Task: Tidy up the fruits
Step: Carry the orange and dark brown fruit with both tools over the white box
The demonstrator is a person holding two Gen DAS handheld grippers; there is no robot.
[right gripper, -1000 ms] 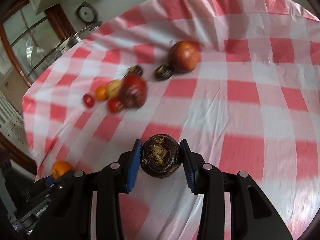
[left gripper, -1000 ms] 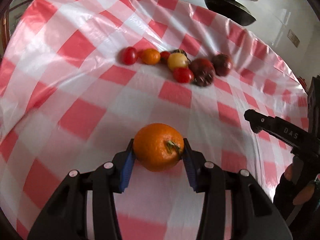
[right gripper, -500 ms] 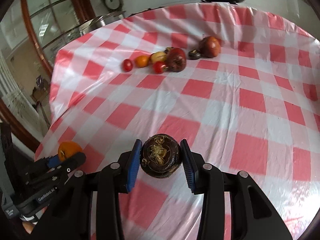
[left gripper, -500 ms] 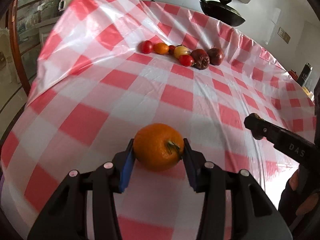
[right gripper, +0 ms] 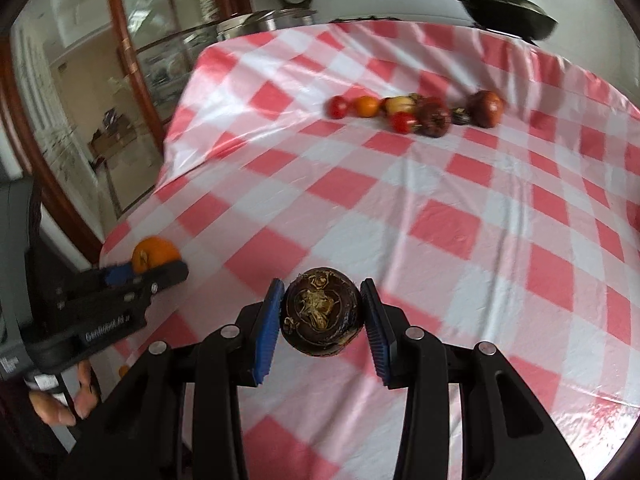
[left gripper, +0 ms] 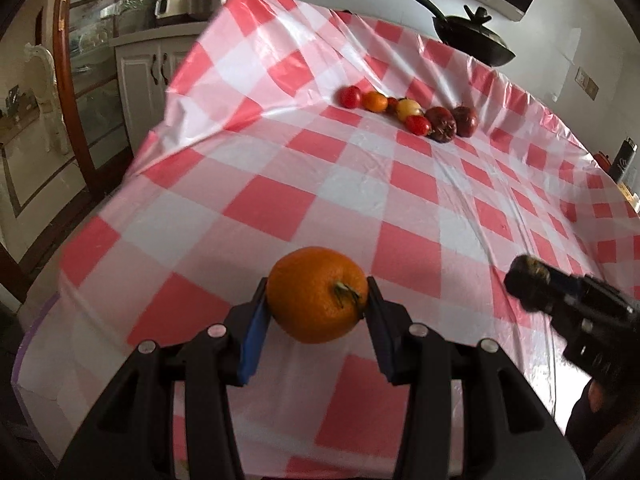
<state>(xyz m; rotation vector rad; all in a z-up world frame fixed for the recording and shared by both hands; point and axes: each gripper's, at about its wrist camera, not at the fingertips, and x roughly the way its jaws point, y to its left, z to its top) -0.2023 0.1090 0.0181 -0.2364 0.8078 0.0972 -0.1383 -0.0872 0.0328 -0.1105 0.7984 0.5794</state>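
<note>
Left hand-held gripper (left gripper: 316,328): black frame, blue ribbed pads (left gripper: 252,336), silver screws (white lettering along its side)

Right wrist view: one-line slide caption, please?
Right gripper clamps a dark round fruit above the checked tablecloth, with the fruit row beyond.

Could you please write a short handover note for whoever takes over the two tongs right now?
Left tongs: shut on the orange, held above the near part of the checked tablecloth.
Right tongs: shut on the dark round fruit, also held above the cloth, beside the left tongs.
Other fruit: a row of small red, orange and yellow fruits lies at the far side of the table, with a larger reddish fruit at its right end.
Done: both fruits are gripped and off the cloth.
Left: set both fruits down where they belong; the target spot is not visible, so check before releasing.
</note>
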